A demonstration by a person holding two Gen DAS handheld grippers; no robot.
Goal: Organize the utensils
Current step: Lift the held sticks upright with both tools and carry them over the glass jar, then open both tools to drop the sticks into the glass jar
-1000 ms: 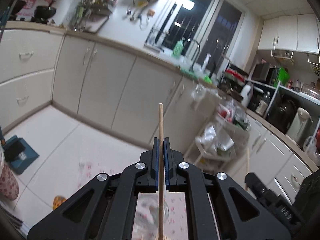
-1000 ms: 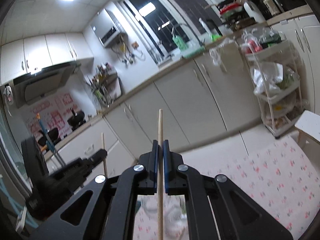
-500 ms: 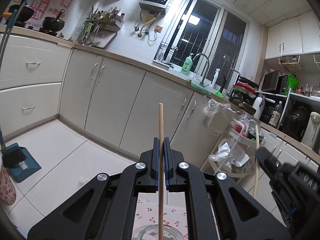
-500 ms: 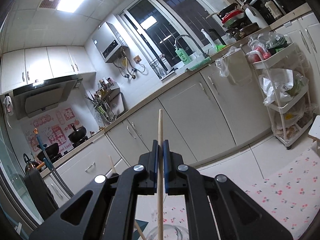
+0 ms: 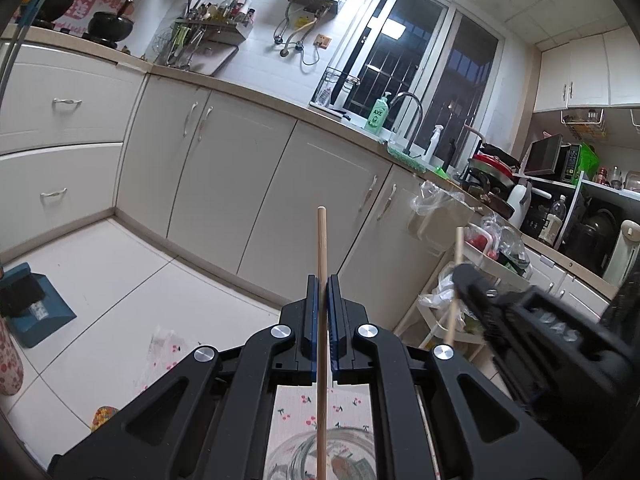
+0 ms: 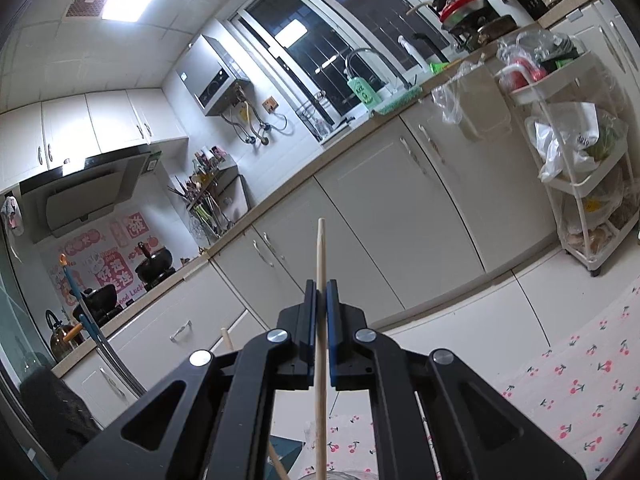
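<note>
My left gripper [image 5: 321,280] is shut on a wooden chopstick [image 5: 321,240] that stands upright. Its lower end reaches down into the mouth of a clear glass jar [image 5: 288,456] on the cherry-print tablecloth [image 5: 296,408]. Close on the right, my right gripper [image 5: 466,276] carries a second chopstick [image 5: 458,248]. In the right wrist view my right gripper [image 6: 320,286] is shut on that upright chopstick [image 6: 320,248], just above the jar's rim [image 6: 352,474]. The left one's chopstick [image 6: 227,338] slants at lower left.
Cream kitchen cabinets [image 5: 248,184] run behind a white tiled floor [image 5: 120,280]. A white rolling cart [image 6: 576,152] full of bags stands to the right. A blue dustpan [image 5: 36,312] lies on the floor at left. The tablecloth [image 6: 580,392] extends right of the jar.
Both grippers have sunk toward the table, still shut on their chopsticks. The jar has come into view under them, and the right gripper has drawn closer beside the left.
</note>
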